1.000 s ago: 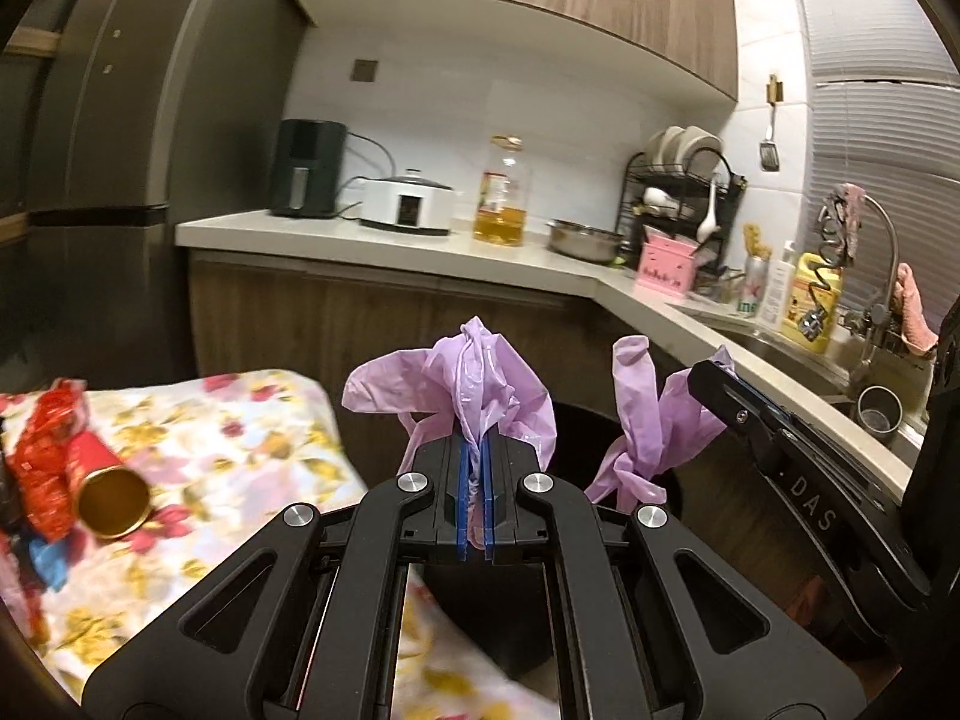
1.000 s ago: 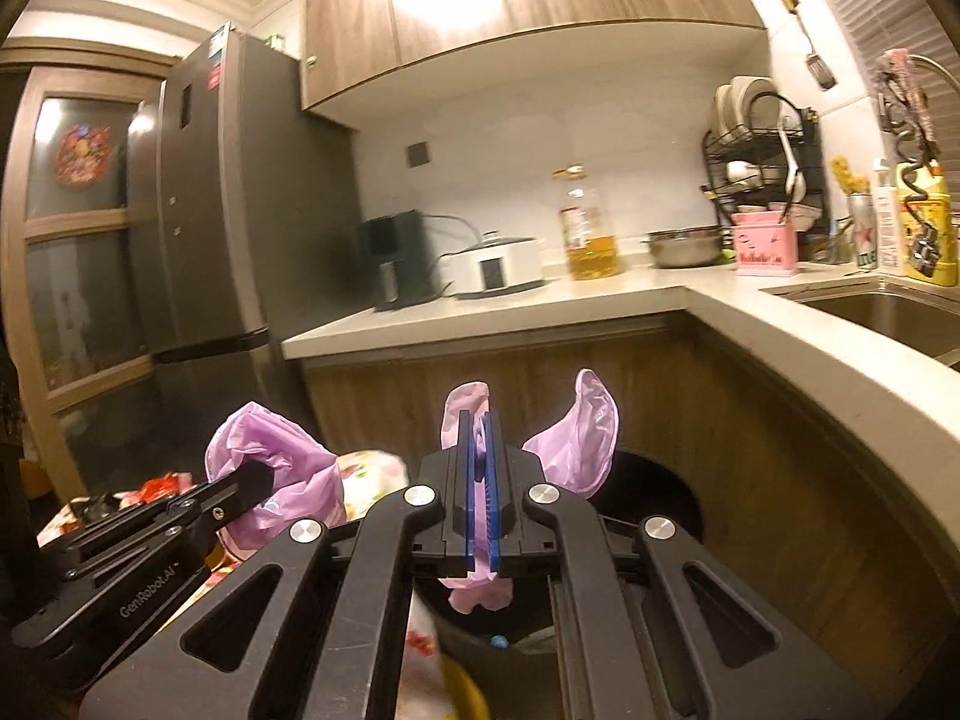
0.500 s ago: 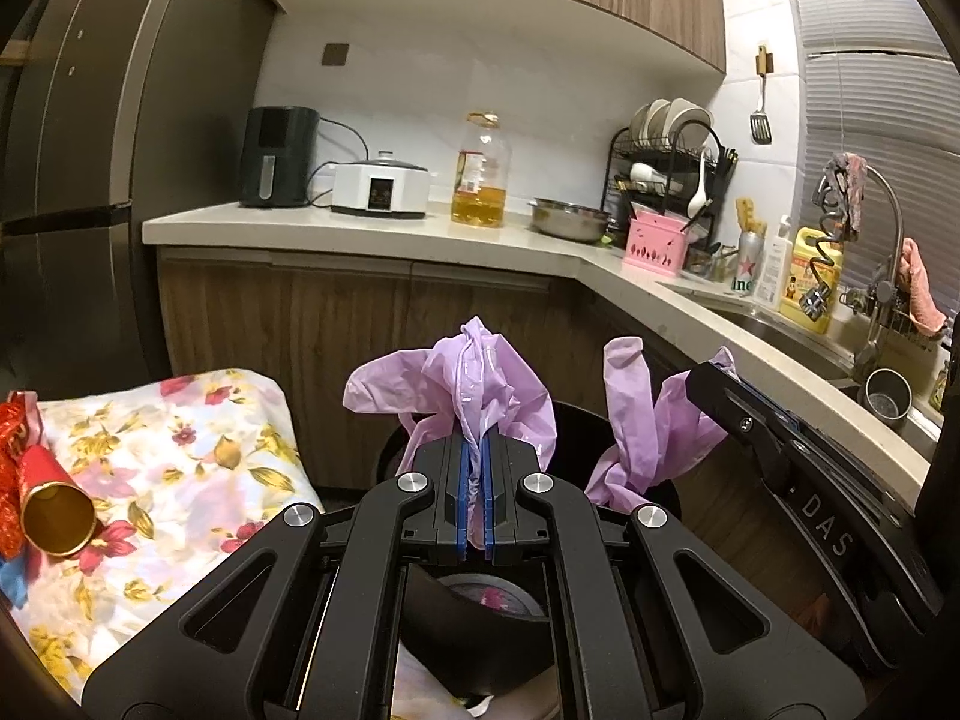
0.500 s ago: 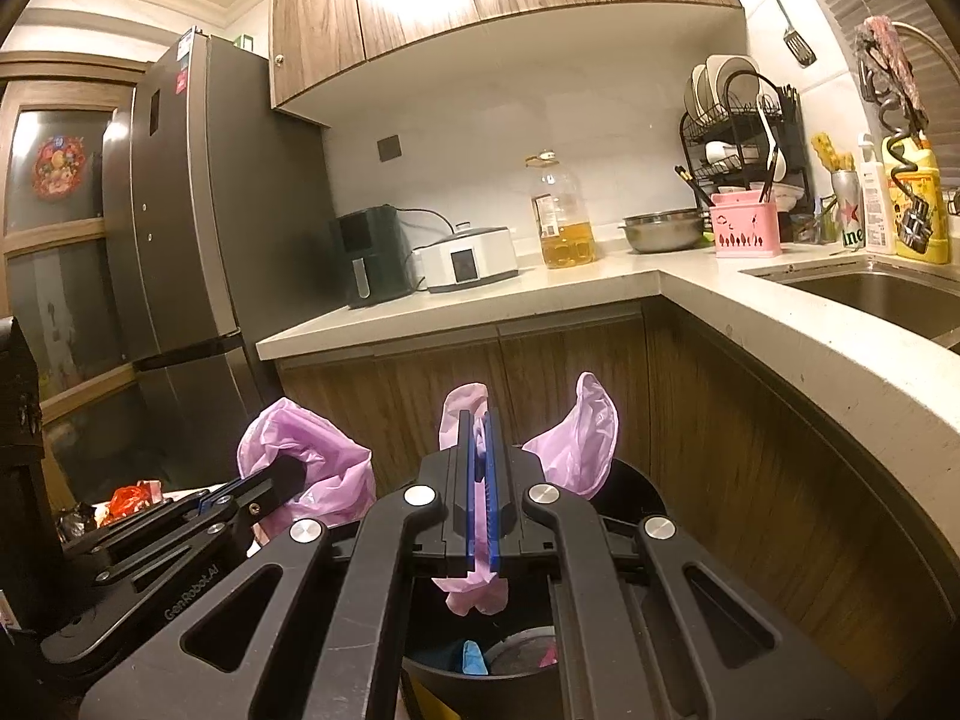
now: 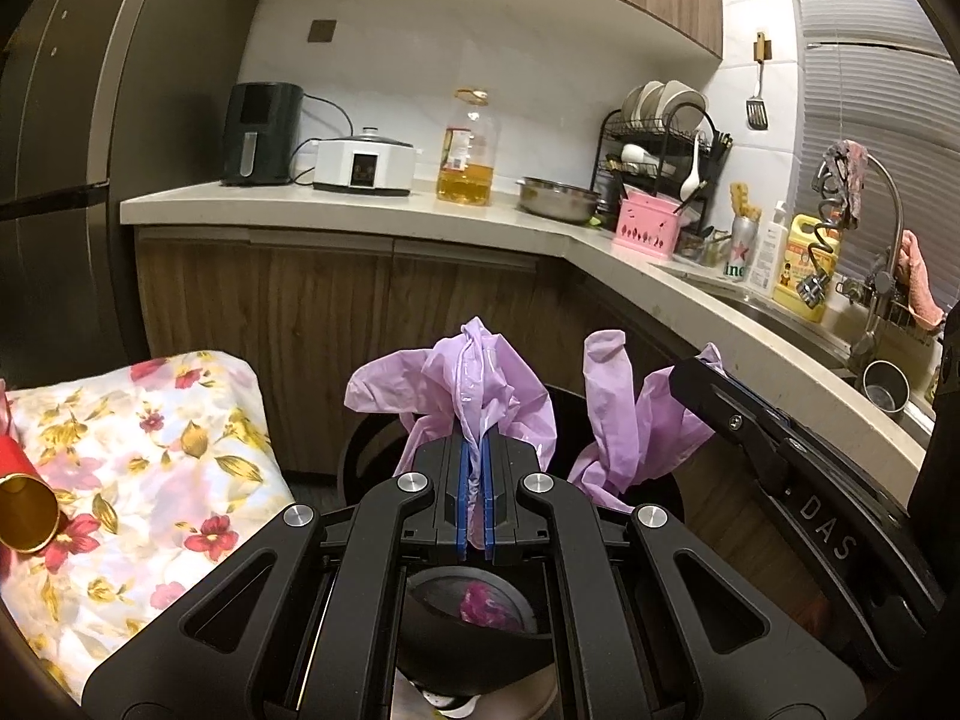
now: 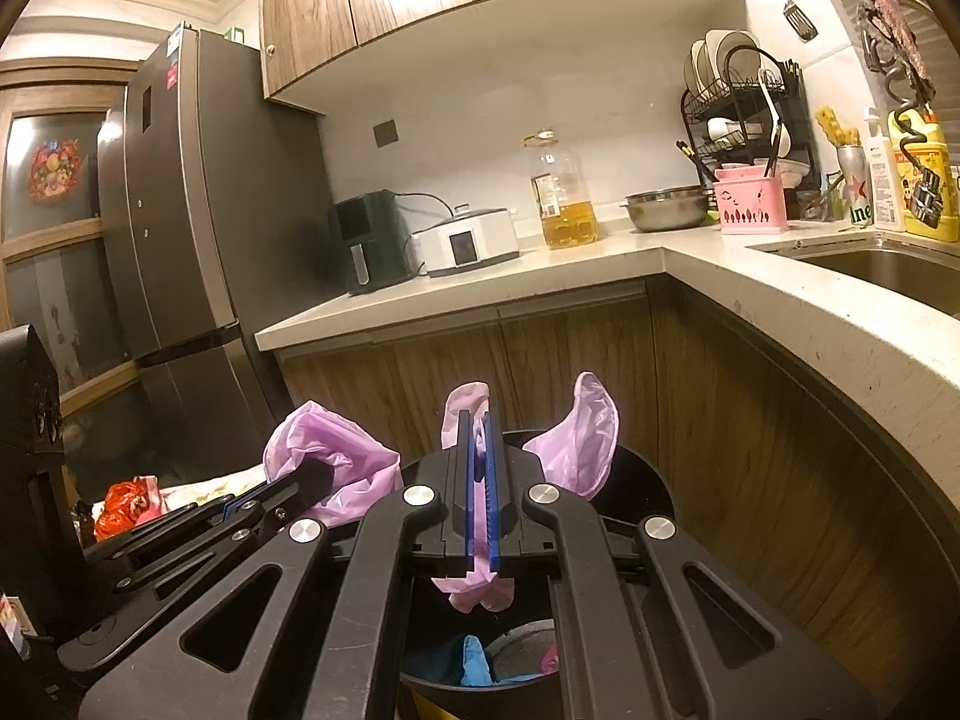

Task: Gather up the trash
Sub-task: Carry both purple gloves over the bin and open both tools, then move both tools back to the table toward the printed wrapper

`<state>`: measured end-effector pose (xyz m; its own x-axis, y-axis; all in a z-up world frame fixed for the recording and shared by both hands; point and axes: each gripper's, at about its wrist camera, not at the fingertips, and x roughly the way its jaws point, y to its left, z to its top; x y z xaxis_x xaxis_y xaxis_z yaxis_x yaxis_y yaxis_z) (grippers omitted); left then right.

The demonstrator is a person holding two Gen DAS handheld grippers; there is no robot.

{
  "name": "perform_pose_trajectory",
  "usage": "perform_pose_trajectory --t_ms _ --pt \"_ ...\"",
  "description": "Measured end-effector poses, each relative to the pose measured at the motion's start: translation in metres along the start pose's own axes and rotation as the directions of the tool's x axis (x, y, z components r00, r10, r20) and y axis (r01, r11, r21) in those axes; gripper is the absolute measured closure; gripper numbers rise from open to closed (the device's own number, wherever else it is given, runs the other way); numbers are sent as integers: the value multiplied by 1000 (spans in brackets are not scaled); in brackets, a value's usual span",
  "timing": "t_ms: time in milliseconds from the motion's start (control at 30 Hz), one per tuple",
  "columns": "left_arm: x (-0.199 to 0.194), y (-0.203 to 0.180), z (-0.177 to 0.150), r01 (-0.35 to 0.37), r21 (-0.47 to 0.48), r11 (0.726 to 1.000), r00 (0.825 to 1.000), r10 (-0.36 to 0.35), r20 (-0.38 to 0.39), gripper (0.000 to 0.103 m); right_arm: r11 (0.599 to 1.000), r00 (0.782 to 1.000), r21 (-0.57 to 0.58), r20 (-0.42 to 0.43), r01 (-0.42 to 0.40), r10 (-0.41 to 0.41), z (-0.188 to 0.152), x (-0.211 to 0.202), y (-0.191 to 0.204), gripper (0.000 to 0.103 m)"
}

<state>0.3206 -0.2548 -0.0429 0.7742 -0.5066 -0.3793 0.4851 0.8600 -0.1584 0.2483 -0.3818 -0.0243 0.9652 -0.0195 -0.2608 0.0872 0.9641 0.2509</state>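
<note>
A thin purple plastic bag is pinched at two places over a round black trash bin. My left gripper is shut on one bunched edge of it. My right gripper is shut on another edge, and it also shows in the left wrist view as a black arm at the right. The left gripper appears in the right wrist view with purple film bulging from it. Inside the bin lie a blue scrap and something pink.
A table with a flowered cloth stands left of the bin, with a red and gold tube and a red wrapper on it. Wooden cabinets and an L-shaped counter close in behind and right. A grey fridge stands left.
Both grippers have sunk a little and moved toward the cabinets with the bag held. The bin's inside now shows beneath them, and the flowered table has slid to the left.
</note>
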Motion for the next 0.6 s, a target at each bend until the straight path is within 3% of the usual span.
perform_pose_trajectory --t_ms 233,333,433,533,600 --pt "5 -1 -3 3 8 1000 1000 -3 -12 100 1000 1000 10 -20 0 0 -2 5 -4 98" --pt "7 -2 -4 2 16 1000 1000 -1 -22 100 1000 1000 17 -18 2 -2 -2 5 -6 89" --pt "10 -1 -5 1 13 1000 999 -1 -37 96 1000 1000 27 -18 5 -5 -2 5 -8 79" --pt "12 -3 -7 -5 23 1000 999 6 -44 92 1000 1000 28 -19 12 -12 -4 4 -9 79" --pt "11 -3 -8 -12 26 1000 999 13 -44 82 999 1000 32 -20 16 -15 -5 3 -9 78"
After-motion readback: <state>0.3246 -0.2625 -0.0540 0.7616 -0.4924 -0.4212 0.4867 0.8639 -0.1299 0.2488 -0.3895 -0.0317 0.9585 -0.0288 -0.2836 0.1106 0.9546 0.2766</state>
